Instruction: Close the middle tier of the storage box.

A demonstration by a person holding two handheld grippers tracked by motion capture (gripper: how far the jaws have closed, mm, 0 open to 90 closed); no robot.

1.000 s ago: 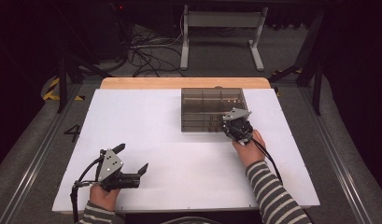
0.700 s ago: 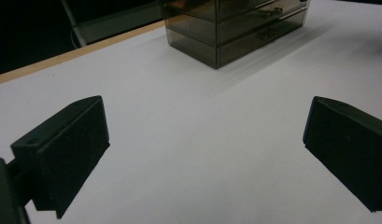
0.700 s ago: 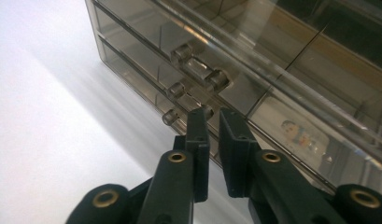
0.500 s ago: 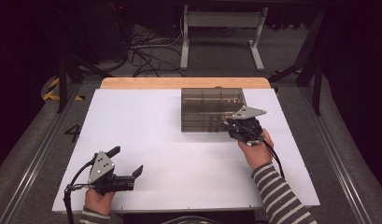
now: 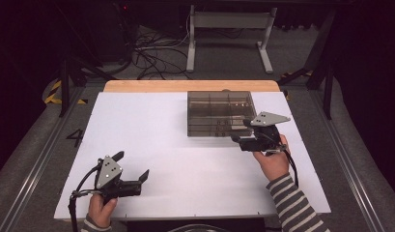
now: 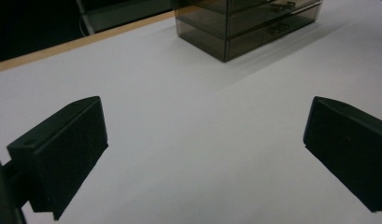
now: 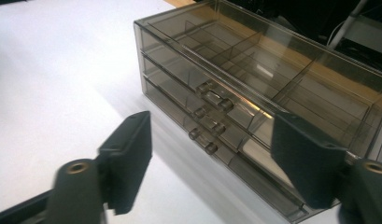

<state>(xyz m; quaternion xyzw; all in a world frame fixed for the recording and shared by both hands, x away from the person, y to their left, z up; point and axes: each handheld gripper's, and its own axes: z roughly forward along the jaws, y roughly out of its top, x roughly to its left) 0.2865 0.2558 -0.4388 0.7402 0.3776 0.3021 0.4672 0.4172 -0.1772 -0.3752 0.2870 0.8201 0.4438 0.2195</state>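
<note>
The right gripper [image 5: 239, 131], jaws wide, faces the drawer box [image 5: 219, 112] just ahead (left gripper [image 5: 132, 166], also wide, well apart).

A white table top [image 5: 151, 130] with a wooden far edge [image 5: 185, 86] stands on grey floor [image 5: 35, 145]; cables [image 5: 156, 58] and a metal frame [image 5: 229, 29] lie in the dark beyond.
</note>
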